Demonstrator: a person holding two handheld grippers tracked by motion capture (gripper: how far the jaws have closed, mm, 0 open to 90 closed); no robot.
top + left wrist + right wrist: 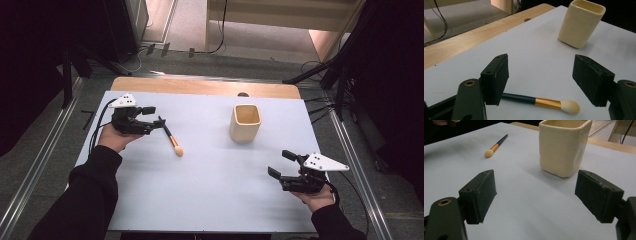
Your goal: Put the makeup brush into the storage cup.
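A makeup brush [173, 140] with a dark handle, gold ferrule and pale tuft lies flat on the white table sheet [210, 170], left of centre. My left gripper [156, 117] hovers open at the handle end; in the left gripper view the brush [544, 102] lies between and below the spread jaws, untouched. A cream, square-mouthed cup [245, 122] stands upright right of centre. My right gripper [281, 164] is open near the front right, apart from the cup [562, 145], which stands just beyond its jaws. The brush [495, 146] lies far off in that view.
The white sheet covers a wooden table whose bare strip [205, 86] shows along the far edge. Metal rails [350, 150] run along both sides on the floor. Dark stands and cables sit beyond the table.
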